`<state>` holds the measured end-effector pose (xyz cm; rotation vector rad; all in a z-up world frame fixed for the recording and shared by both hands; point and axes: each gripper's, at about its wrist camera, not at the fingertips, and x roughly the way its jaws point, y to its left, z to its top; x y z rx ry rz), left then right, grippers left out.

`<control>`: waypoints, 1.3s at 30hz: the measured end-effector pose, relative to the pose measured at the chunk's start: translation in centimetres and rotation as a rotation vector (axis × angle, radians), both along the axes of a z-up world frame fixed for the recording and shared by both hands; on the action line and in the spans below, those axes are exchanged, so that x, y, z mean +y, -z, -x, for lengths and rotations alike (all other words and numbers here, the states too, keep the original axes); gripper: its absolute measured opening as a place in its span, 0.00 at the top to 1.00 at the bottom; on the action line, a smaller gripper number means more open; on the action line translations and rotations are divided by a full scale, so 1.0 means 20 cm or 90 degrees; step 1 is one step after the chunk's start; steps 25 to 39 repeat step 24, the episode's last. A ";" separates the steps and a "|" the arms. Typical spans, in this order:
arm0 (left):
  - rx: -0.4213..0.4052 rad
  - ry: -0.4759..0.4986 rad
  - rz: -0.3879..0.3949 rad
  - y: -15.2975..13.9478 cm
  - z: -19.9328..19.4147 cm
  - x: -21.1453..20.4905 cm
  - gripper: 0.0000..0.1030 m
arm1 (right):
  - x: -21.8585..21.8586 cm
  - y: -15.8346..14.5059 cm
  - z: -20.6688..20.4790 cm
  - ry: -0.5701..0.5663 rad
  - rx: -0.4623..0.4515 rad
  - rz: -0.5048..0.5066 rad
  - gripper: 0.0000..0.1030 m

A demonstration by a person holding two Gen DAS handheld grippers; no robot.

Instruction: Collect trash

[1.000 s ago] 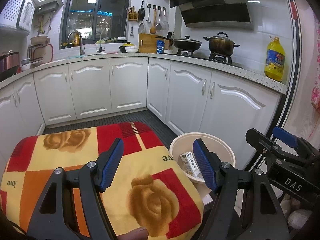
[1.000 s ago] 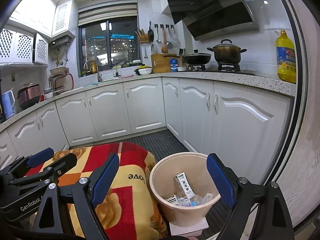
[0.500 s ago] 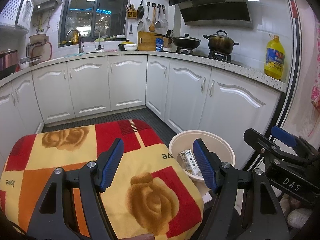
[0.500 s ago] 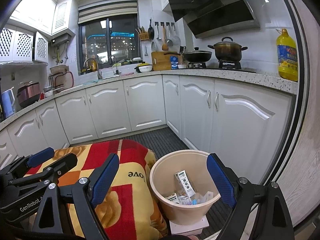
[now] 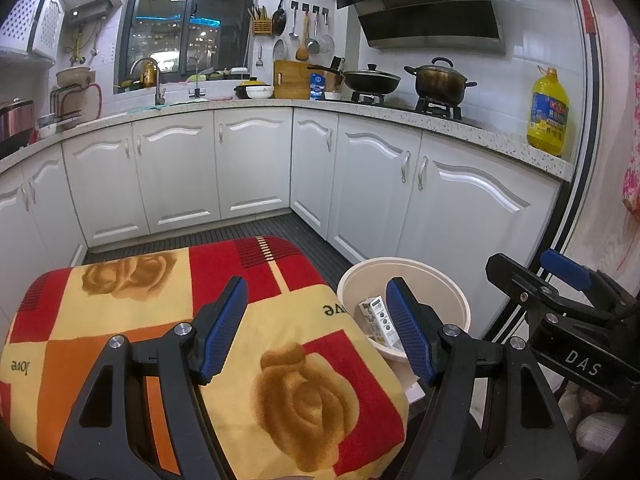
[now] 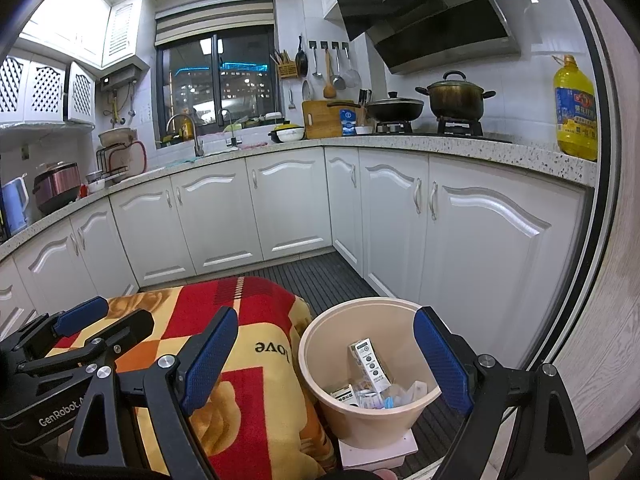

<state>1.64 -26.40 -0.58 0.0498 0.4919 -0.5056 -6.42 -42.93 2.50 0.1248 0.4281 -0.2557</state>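
Both grippers hang with nothing in them, jaws wide apart: the left gripper (image 5: 316, 328) over the blanket (image 5: 132, 312), the right gripper (image 6: 328, 356) over the bin (image 6: 360, 420). The trash (image 6: 370, 364), a small carton among wrappers, lies already in the bin, which stands on a white block just beside the blanket. I see no loose trash on the blanket or floor, so the collecting seems finished or paused. The next move needs a new piece to be found. Cabinets (image 6: 472, 236) stand near; nothing blocks the bin.
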 end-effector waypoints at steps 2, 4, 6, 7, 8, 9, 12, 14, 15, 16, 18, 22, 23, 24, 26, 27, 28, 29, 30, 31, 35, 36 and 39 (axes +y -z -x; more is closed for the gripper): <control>0.001 0.000 -0.002 0.01 -0.01 0.00 0.31 | 0.00 0.00 0.00 0.000 0.001 0.000 0.15; 0.004 0.002 -0.004 0.01 -0.01 -0.01 0.31 | 0.00 0.01 -0.01 0.001 0.001 0.002 0.15; 0.007 0.003 -0.007 0.02 -0.01 -0.01 0.31 | -0.01 0.01 -0.01 0.001 0.004 0.001 0.15; 0.008 0.004 -0.008 0.03 -0.02 -0.02 0.31 | -0.02 0.01 -0.02 0.001 0.006 0.000 0.15; 0.010 0.004 -0.009 0.03 -0.02 -0.02 0.31 | -0.02 0.02 -0.02 0.002 0.007 0.000 0.15; 0.013 0.005 -0.010 0.03 -0.02 -0.02 0.31 | -0.02 0.02 -0.02 0.003 0.009 -0.001 0.15; 0.019 0.008 -0.009 0.05 -0.03 -0.02 0.31 | -0.03 0.03 -0.03 0.003 0.014 -0.003 0.15; 0.022 0.012 -0.009 0.05 -0.04 -0.02 0.31 | -0.03 0.04 -0.04 0.002 0.017 -0.002 0.15; 0.021 0.013 -0.009 0.06 -0.04 -0.02 0.31 | -0.03 0.04 -0.04 0.002 0.019 -0.002 0.15; 0.021 0.014 -0.008 0.06 -0.04 -0.02 0.31 | -0.03 0.04 -0.05 0.002 0.021 -0.001 0.14; 0.020 0.016 -0.005 0.07 -0.04 -0.02 0.31 | -0.03 0.05 -0.05 0.001 0.024 -0.001 0.14; 0.022 0.018 -0.005 0.10 -0.06 0.01 0.31 | -0.03 0.07 -0.08 0.001 0.035 0.002 0.14; 0.026 0.016 -0.004 0.10 -0.07 0.02 0.31 | -0.03 0.08 -0.09 -0.001 0.039 0.001 0.14; 0.029 0.015 -0.004 0.11 -0.08 0.02 0.31 | -0.03 0.08 -0.10 -0.003 0.044 0.000 0.14; 0.029 0.015 -0.004 0.11 -0.08 0.02 0.31 | -0.03 0.08 -0.10 -0.003 0.044 0.000 0.14; 0.029 0.015 -0.004 0.11 -0.08 0.02 0.31 | -0.03 0.08 -0.10 -0.003 0.044 0.000 0.14; 0.029 0.015 -0.004 0.11 -0.08 0.02 0.31 | -0.03 0.08 -0.10 -0.003 0.044 0.000 0.14; 0.029 0.015 -0.004 0.11 -0.08 0.02 0.31 | -0.03 0.08 -0.10 -0.003 0.044 0.000 0.14; 0.029 0.015 -0.004 0.11 -0.08 0.02 0.31 | -0.03 0.08 -0.10 -0.003 0.044 0.000 0.14; 0.029 0.015 -0.004 0.11 -0.08 0.02 0.31 | -0.03 0.08 -0.10 -0.003 0.044 0.000 0.14; 0.029 0.015 -0.004 0.11 -0.08 0.02 0.31 | -0.03 0.08 -0.10 -0.003 0.044 0.000 0.14; 0.029 0.015 -0.004 0.11 -0.08 0.02 0.31 | -0.03 0.08 -0.10 -0.003 0.044 0.000 0.14; 0.029 0.015 -0.004 0.11 -0.08 0.02 0.31 | -0.03 0.08 -0.10 -0.003 0.044 0.000 0.14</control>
